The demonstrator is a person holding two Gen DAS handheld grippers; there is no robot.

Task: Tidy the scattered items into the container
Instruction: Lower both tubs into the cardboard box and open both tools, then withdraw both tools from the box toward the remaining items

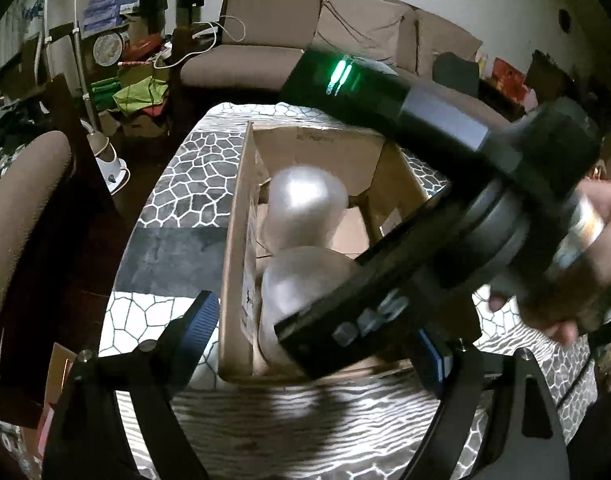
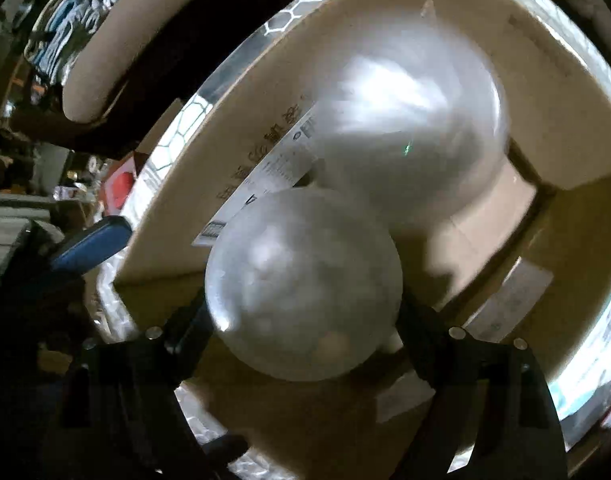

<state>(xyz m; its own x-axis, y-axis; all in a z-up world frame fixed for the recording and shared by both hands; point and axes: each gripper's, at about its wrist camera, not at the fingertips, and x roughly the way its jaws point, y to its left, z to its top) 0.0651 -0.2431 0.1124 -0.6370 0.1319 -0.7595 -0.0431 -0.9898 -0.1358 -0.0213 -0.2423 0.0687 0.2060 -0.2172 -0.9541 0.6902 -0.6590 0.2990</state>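
A cardboard box [image 1: 241,240] is seen standing open on a bed [image 1: 185,184] covered with a grey, stone-patterned spread. Two silver balloons lie inside it, touching each other: the far balloon [image 1: 305,204] is against the box's back part, and the near balloon [image 1: 301,280] is at the front end.

In the right wrist view, the near balloon [image 2: 305,284] is seen between the fingers of the right gripper [image 2: 305,320], low inside the box [image 2: 177,248]. The black fingers [image 2: 185,328] are set close to its sides, but whether the pads press on it cannot be told, as the contact points are hidden behind the balloon's curve. The jaws are spread wide. The far balloon [image 2: 409,128] is seen beyond it, blurred, against the printed label on the box wall.

In the left wrist view, the left gripper [image 1: 317,336] is held above the box's near end with its jaws wide apart and nothing between them; one blue pad [image 1: 203,324] is shown outside the left wall. The right gripper's body [image 1: 425,184], with a green light lit, is seen crossing the view over the box, gripped by a hand [image 1: 585,264] at the right edge.

A brown sofa [image 1: 345,28] is visible behind the bed.
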